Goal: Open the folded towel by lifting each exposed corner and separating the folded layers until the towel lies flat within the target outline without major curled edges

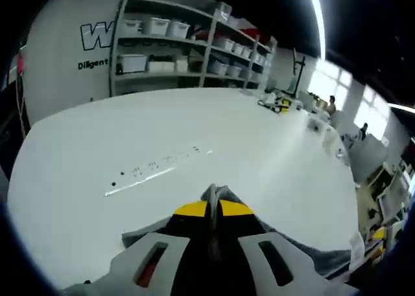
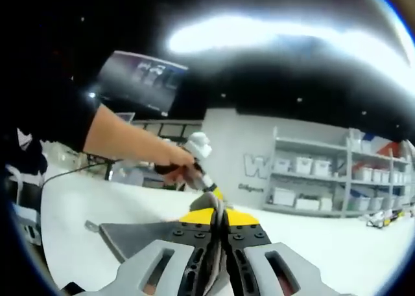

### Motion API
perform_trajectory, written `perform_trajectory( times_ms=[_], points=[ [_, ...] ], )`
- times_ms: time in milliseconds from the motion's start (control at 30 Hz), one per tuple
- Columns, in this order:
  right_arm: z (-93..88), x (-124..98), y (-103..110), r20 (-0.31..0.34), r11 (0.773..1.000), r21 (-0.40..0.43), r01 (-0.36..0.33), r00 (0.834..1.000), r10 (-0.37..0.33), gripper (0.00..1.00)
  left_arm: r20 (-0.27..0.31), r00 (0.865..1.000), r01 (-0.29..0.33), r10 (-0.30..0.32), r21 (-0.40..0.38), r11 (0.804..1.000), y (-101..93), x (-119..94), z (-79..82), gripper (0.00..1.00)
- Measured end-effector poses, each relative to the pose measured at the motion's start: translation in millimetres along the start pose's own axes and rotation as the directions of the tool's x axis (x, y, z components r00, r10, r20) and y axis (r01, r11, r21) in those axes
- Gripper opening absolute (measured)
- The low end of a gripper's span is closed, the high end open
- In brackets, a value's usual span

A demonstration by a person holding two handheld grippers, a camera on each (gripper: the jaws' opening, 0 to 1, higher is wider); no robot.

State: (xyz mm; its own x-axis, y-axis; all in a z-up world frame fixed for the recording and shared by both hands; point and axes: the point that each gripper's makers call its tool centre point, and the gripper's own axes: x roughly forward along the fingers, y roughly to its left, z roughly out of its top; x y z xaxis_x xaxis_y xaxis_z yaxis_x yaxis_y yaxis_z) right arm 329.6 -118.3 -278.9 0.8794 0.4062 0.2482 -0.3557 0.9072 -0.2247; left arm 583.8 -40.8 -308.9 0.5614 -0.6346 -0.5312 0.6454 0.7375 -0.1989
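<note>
In the left gripper view my left gripper [image 1: 214,202] has its yellow-tipped jaws shut on a bunched edge of the grey towel [image 1: 305,254], which spreads out low behind the jaws on both sides over the white table [image 1: 259,140]. In the right gripper view my right gripper [image 2: 218,212] is likewise shut on a raised fold of the towel [image 2: 133,236]. Just beyond it, a person's hand holds the left gripper [image 2: 209,191], which pinches the same towel edge. The two grippers are close together.
A thin tape line [image 1: 139,182] with small marks lies on the table ahead of the left gripper. Shelves with white bins [image 1: 188,43] stand behind the table, and small clutter [image 1: 279,103] sits at its far right. A person's forearm [image 2: 126,144] reaches in from the left.
</note>
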Motion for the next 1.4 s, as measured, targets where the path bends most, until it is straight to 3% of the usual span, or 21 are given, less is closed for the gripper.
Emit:
perform_trajectory(
  times_ms=[200,400,633,733,967,1133,1233,1400],
  points=[
    [-8.0,-7.5,-13.3,-0.015,1.000,0.006,0.026,1.000,-0.026,0.00,0.014,1.000,0.008,-0.007,-0.034,0.999,-6.8,11.6,11.3,0.05],
    [-17.3,-14.6,-25.5,-0.037,0.999,0.015,0.047,0.998,-0.047,0.00,0.010,0.999,0.034,-0.034,-0.031,0.999,-30.5,31.7,16.2,0.05],
    [-24.7,-22.8,-41.6,-0.046,0.992,0.099,0.072,0.997,-0.068,0.00,0.009,0.999,0.044,-0.043,-0.045,0.998,-41.5,54.5,25.1,0.05],
    [-32.7,-26.3,-49.2,-0.066,0.983,0.166,0.075,0.996,-0.065,0.00,0.019,0.999,0.047,-0.046,-0.062,0.997,-46.6,63.2,25.9,0.05],
    [-40.2,-37.8,-65.9,-0.094,0.978,0.179,0.108,0.991,-0.093,0.00,0.017,0.999,0.042,-0.041,-0.086,0.995,-56.2,89.3,20.1,0.05],
    [-50.8,-42.6,-71.6,-0.142,0.985,0.120,0.122,0.984,-0.104,0.00,0.010,0.999,0.052,-0.051,-0.089,0.995,-68.7,103.2,16.0,0.05],
    [-58.5,-45.5,-73.0,-0.182,0.988,-0.073,0.134,0.972,-0.145,0.00,0.004,0.998,0.057,-0.057,-0.085,0.995,-75.1,108.2,12.8,0.05],
    [-65.1,-48.3,-68.7,-0.198,0.982,-0.130,0.139,0.967,-0.163,0.00,0.001,0.999,0.054,-0.054,-0.067,0.996,-79.6,117.5,8.0,0.05]
  ],
)
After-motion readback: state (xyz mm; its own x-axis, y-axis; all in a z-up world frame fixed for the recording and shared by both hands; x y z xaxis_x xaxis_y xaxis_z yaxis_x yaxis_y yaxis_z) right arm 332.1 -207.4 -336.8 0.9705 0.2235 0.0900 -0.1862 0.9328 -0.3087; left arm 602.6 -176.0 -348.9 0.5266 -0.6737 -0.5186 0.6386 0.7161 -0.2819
